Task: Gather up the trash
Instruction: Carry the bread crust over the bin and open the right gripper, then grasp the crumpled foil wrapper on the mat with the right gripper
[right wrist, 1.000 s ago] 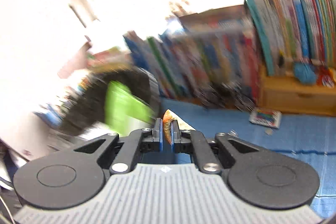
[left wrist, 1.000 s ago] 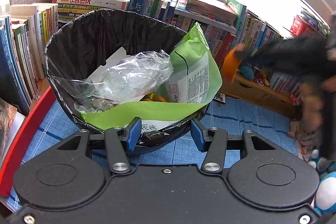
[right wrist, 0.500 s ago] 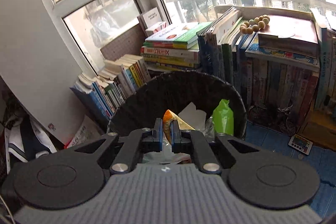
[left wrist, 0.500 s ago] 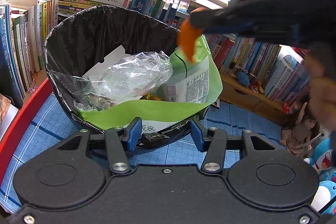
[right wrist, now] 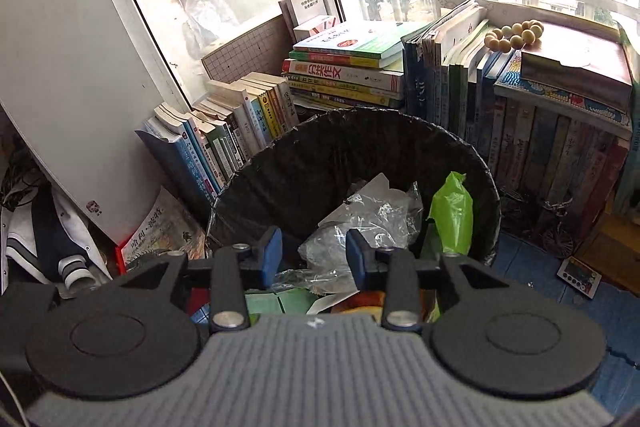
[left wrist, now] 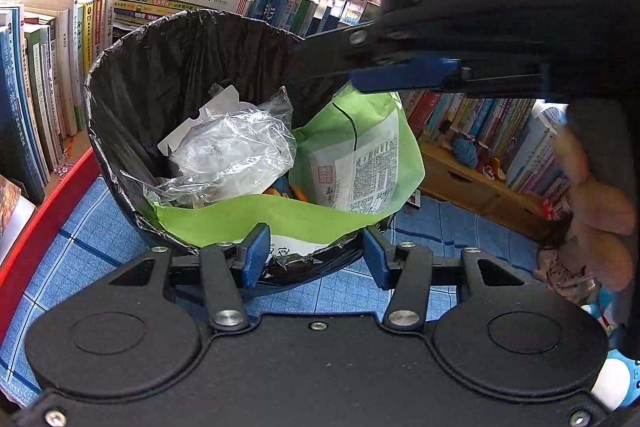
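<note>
- The bin (right wrist: 360,163), lined with a black bag, stood on the blue floor mat (left wrist: 460,231) against rows of books (right wrist: 348,67); it was already crowded nearly to the rim.
- Inside lay a crumpled clear plastic wrap (left wrist: 236,147), a white card (left wrist: 208,115) behind it, and a green packet (left wrist: 360,155) leaning on the rim, its flap hanging over the near edge.
- An orange scrap (left wrist: 286,191) showed low between the wrap and the packet, mostly hidden; it looked like a thin snack wrapper, so probably light, limp and a little slick.
- Such film would likely crush flat under a pinch; an edge or corner would be the sensible place to take it, since the middle would only bunch.
- The right gripper (right wrist: 314,259) hovered over the bin with its jaws opening and nothing between the pads; trash lay below it.
- The left gripper (left wrist: 316,257) sat at the bin's near rim, jaws spread partway, holding nothing, though the green flap lay just beyond the pads.
- The clear wrap was springy and piled high, so it might slide out if anything more were pressed on top.
</note>
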{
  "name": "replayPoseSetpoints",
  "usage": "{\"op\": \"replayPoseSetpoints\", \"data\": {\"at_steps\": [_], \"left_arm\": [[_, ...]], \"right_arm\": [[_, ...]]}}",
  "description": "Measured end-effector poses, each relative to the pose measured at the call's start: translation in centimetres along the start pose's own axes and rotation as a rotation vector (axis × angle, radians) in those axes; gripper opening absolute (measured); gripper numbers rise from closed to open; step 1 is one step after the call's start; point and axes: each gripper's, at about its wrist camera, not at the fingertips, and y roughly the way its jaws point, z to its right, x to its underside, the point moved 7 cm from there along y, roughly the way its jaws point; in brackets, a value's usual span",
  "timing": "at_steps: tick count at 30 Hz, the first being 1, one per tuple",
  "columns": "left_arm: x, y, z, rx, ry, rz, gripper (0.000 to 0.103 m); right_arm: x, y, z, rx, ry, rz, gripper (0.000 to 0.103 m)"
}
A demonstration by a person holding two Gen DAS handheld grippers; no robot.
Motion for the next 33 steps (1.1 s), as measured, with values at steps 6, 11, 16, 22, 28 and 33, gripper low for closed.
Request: {"op": "replayPoseSetpoints", "data": {"at_steps": [6,11,16,22,28,33], "left_arm": [[0.0,0.1,-0.1,0.000,0.010,-0.008,0.048],[0.1,0.3,-0.1,-0.001,0.031,-0.013,0.048],[0.1,0.5,0.1,-0.008,0.036,-0.016,0.049],[0.0,0.8,0.4,-0.014,0.051,-0.018,0.050],[0.1,1.0,0.7,-0.036,0.077,-0.035,0.052],[-0.1,1.1,0.7,-0.038,0.070,-0.049,0.052]], "right_arm": [[0.7,-4.0,3.5,0.053,0.083,0.093,0.065],[2.1,-6.8,9.4,0.158,0.231,0.141,0.073],[4.6,-6.1,15.4,0.266,0.358,0.112,0.076],[8.7,-0.5,21.1,0.250,0.547,-0.003,0.077],[10.9,6.3,25.2,0.277,0.675,-0.065,0.079],[12.1,11.3,25.8,0.429,0.507,-0.069,0.086]]}}
